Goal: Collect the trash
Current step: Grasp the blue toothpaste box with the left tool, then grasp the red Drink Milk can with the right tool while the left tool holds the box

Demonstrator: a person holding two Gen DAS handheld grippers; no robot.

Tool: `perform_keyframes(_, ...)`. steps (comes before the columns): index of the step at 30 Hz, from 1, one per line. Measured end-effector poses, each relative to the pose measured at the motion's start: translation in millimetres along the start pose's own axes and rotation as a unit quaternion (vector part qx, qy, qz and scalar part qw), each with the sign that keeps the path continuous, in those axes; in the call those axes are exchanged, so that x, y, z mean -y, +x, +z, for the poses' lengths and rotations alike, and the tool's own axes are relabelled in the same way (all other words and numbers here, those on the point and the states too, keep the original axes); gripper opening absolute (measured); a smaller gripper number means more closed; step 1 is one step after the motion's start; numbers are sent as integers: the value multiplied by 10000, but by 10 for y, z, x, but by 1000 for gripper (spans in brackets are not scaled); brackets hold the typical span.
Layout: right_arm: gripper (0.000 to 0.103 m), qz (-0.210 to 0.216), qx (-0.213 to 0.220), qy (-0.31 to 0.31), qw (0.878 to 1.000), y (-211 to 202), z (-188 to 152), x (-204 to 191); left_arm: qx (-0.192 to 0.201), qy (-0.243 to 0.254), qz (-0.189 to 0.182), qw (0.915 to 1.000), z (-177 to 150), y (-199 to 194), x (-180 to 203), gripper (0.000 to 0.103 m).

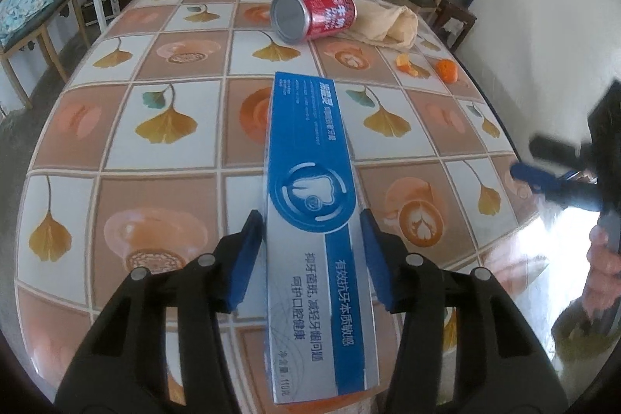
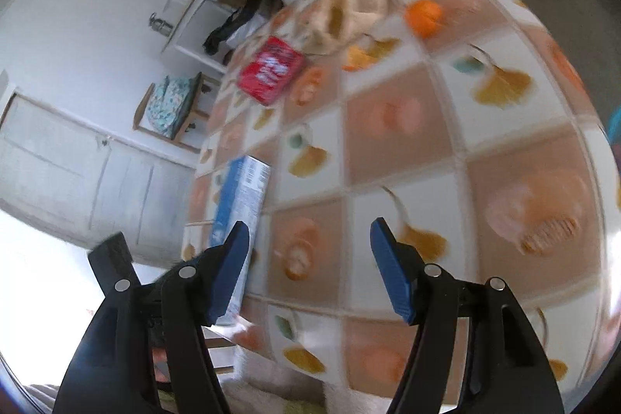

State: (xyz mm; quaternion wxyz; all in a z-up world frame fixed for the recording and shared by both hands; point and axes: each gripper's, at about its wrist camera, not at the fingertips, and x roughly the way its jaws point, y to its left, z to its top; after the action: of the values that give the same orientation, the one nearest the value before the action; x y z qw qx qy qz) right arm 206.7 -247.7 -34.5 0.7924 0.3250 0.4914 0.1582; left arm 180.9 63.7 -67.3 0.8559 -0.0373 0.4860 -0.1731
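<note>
We work from the left side of the patterned table across to the right; our left gripper has its two blue-padded fingers set either side of the long blue-and-silver cardboard toothpaste box, which lies flat on the tablecloth pointing away from us. The left pad looks to be touching the box edge, the right pad is at most a sliver off it; we cannot tell whether the box is truly pinched yet, so we judge the grip as closing rather than made. To do this step well we should centre the box between the pads, squeeze across its narrow width and not crush the thin card; since we hold it near one end, the far end will likely droop, so we lift slowly and level.

Farther along the table, beyond the box, lies the red drink can on its side, its silver end facing us; it may roll if nudged, so we keep the box clear of it. Just right of the can sits a crumpled beige cloth bag; nearer us and to the right lie orange peel scraps.

Our right gripper hangs spread wide over the table edge, holding nothing; its view is blurred.
</note>
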Motion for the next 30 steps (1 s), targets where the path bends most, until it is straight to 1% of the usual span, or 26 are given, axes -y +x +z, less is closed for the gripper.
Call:
perform_keyframes(1, 67, 19, -24, -56, 10000, 48, 67, -91, 22, -19, 4, 10000, -3, -16, -22, 48)
perform_keyframes(2, 74, 60, -47, -99, 9999, 126, 179, -210, 49, -48, 11, 10000, -9, -33, -50, 48)
perform_keyframes(3, 76, 91, -54, -91, 9999, 182, 254, -283, 87, -106, 20, 9999, -18, -54, -98, 48)
perform_keyframes(6, 81, 205, -169, 124, 9996, 482, 604, -521, 147, -257, 28, 9996, -41, -91, -219, 48)
perform_keyframes(9, 81, 234, -272, 463, 9983, 859, 1003, -672, 175, -416, 52, 9990, -54, -101, -347, 48)
perform_keyframes(11, 81, 117, -291, 714, 9970, 1079, 1204, -713, 188, -501, 57, 9985, -62, -108, -421, 48)
perform_keyframes(14, 81, -390, -255, 1169, 9920, 1469, 1528, -735, 208, -638, 13, 9977, -86, -119, -521, 48)
perform_keyframes(17, 81, -769, -242, 1337, 9877, 1740, 1697, -755, 229, -726, -56, 9971, -103, -124, -586, 48)
perform_keyframes(19, 82, -938, -162, 1510, 9839, 1854, 1750, -752, 233, -733, -85, 9970, -104, -125, -594, 48)
perform_keyframes(22, 82, -995, -141, 1745, 9795, 1983, 1779, -728, 245, -745, -135, 9968, -109, -127, -608, 48)
perform_keyframes(26, 82, -1207, -132, 1885, 9745, 2100, 1809, -693, 279, -741, -163, 9967, -128, -133, -608, 48)
perform_keyframes(27, 81, -1235, -110, 1928, 9734, 2113, 1812, -668, 283, -748, -169, 9967, -134, -135, -607, 48)
perform_keyframes(29, 72, -1226, -115, 1859, 9748, 2145, 1849, -664, 302, -769, -172, 9964, -142, -136, -600, 48)
perform_keyframes(30, 72, -1190, -149, 1772, 9768, 2166, 1869, -664, 310, -783, -177, 9963, -145, -136, -602, 48)
